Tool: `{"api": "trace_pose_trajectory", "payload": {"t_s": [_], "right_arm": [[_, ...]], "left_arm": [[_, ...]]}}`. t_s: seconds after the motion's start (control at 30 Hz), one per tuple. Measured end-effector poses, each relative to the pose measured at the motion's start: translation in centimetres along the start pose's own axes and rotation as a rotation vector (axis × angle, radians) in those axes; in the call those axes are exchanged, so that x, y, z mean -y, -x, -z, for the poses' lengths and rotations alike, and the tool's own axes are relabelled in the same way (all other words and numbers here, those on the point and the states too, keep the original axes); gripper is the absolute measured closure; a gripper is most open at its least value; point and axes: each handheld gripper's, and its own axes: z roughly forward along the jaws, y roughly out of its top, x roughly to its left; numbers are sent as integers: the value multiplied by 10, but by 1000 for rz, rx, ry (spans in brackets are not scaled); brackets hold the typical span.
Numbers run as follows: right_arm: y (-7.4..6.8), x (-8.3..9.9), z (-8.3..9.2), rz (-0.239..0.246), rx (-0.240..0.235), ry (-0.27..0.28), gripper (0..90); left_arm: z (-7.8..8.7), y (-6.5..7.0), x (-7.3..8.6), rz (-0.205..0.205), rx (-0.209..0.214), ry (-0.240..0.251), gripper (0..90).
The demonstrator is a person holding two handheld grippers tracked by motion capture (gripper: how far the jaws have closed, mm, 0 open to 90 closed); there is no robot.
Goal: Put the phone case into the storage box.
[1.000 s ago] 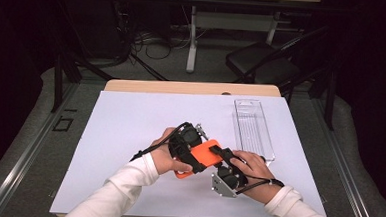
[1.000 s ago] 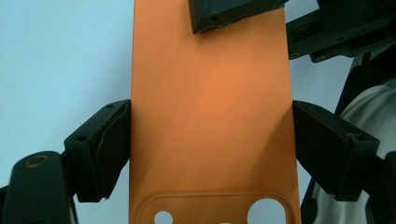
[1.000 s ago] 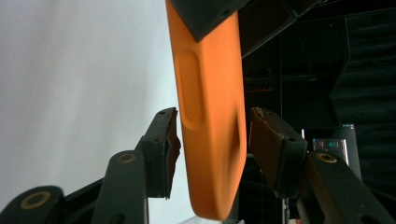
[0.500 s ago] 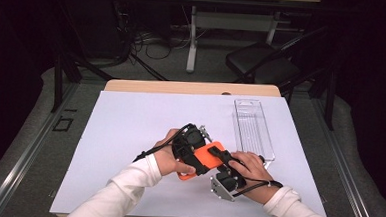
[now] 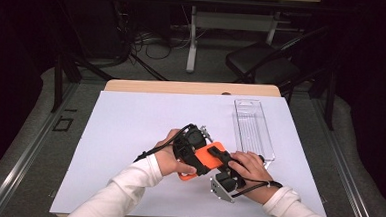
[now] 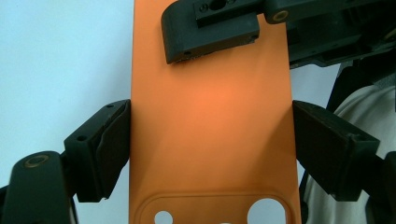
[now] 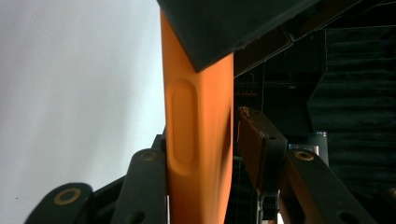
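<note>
White table (image 5: 129,135), clear tray (image 5: 252,126) at its far right, unused so far. Orange phone case (image 5: 206,159) is held above the table near the front, between both hands. Left gripper (image 6: 210,154) clamps its long edges. Right gripper (image 7: 205,154) has just been closing across its thickness; one pad still short of the case. Handover looks unfinished. In the high view, the case's long axis runs diagonally, camera-hole end toward the left hand.

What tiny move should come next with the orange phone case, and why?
Probably close the right hand-held gripper a bit more. Its jaws have just been closing around the thin edge of the orange rubbery phone case, yet a gap remains at one pad. The left hand-held gripper already clamps the case's two long sides, so it looks steady enough to pinch.
</note>
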Motion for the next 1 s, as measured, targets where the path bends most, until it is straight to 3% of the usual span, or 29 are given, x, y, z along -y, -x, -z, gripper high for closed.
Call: {"api": "trace_pose_trajectory", "payload": {"t_s": [0.47, 1.0], "right_arm": [[-2, -1, -1, 22, 5, 1, 682], [-2, -1, -1, 34, 21, -6, 724]], "left_arm": [[0, 1, -2, 0, 7, 6, 160], [0, -2, -1, 28, 27, 12, 160]]}}
